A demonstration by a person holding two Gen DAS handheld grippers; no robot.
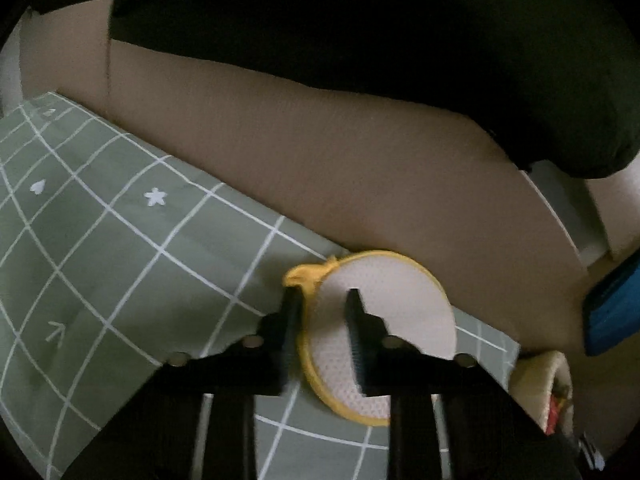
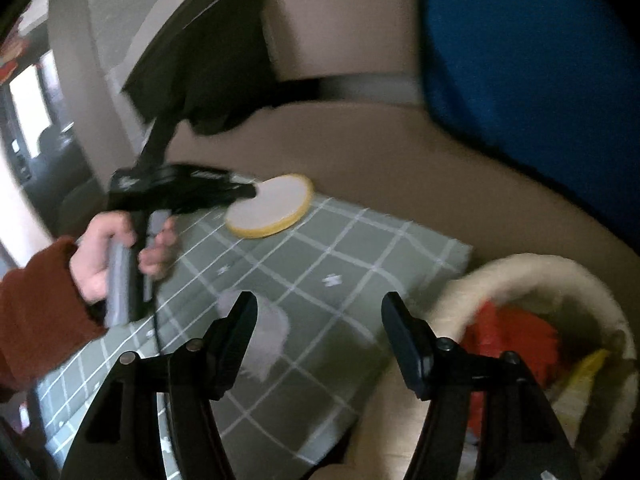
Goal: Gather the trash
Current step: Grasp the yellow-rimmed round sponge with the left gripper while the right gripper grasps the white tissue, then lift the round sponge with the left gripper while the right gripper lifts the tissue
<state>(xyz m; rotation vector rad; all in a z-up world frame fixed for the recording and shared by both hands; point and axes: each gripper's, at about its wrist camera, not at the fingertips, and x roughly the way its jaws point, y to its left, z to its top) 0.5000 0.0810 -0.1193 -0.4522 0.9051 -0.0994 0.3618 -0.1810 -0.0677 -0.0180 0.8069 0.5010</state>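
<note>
A round white pad with a yellow rim (image 1: 392, 304) lies on a green checked cushion (image 1: 100, 240). My left gripper (image 1: 324, 312) pinches its near edge: one finger sits against the yellow rim, the other over the white face. In the right wrist view a hand in a red sleeve holds that left gripper (image 2: 248, 194), whose tips meet the pad (image 2: 272, 204). My right gripper (image 2: 320, 320) hovers open above the cushion (image 2: 340, 264), nothing between its fingers. A pale fluffy scrap (image 2: 268, 336) lies on the cushion by its left finger.
A cream woven basket (image 2: 520, 272) holding red and yellow rubbish stands to the right of the cushion; its rim (image 1: 536, 376) shows in the left wrist view. The beige sofa (image 1: 360, 160) runs behind. A dark cloth (image 1: 360, 20) and a blue object (image 2: 520, 60) lie further back.
</note>
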